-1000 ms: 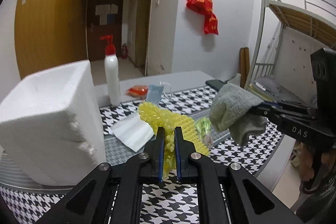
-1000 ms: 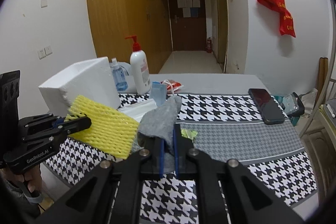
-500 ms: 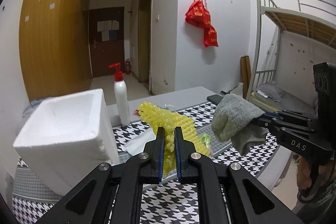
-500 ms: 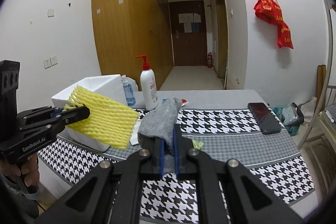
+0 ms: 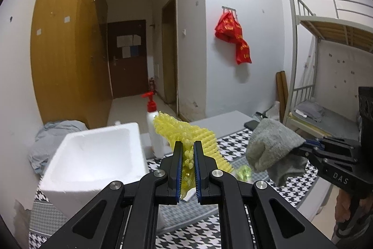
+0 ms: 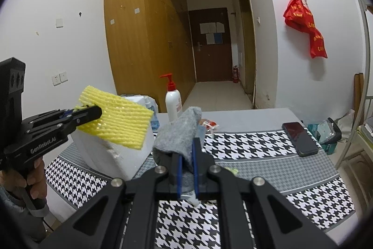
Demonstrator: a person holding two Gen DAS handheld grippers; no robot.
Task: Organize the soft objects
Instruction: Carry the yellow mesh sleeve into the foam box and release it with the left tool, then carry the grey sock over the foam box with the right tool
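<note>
Above the table (image 6: 303,179), both grippers held up in the air:
Left gripper (image 5: 186,155): jaws drawn narrow, clamped on the yellow foam net (image 5: 198,137); fingers (image 5: 177,155) pinch its near edge.
Yellow foam net: hangs clear of the table, fanning out beyond the fingertips; from the right wrist view (image 6: 119,116) it sits in front of and partly over the white foam box (image 6: 109,155), not touching it as far as I can tell.
Right gripper (image 6: 186,165): jaws narrow, gripping the grey cloth (image 6: 179,134); cloth bunches up over the fingertips.
Grey cloth, left wrist view (image 5: 272,148): held aloft to the right of the net, apart from it, drooping off the right gripper's tip (image 5: 300,148).
White foam box (image 5: 93,155): open-topped, on the left end of the table, interior looks bare in the left wrist view.
Tablecloth (image 6: 244,144): black-and-white houndstooth with grey bands.
Pump bottle (image 6: 173,102): white, red pump, upright behind the box.
Blue bottle (image 6: 152,118): small, just behind the net, partly hidden.
Phone (image 6: 299,138): dark, flat on the far right of the cloth.
Green scrap (image 5: 243,172): small, on the table below the two held items.
Red bag (image 6: 305,25): hanging on the wall hook, right.
Hand (image 6: 35,181): wraps the left gripper's handle.
</note>
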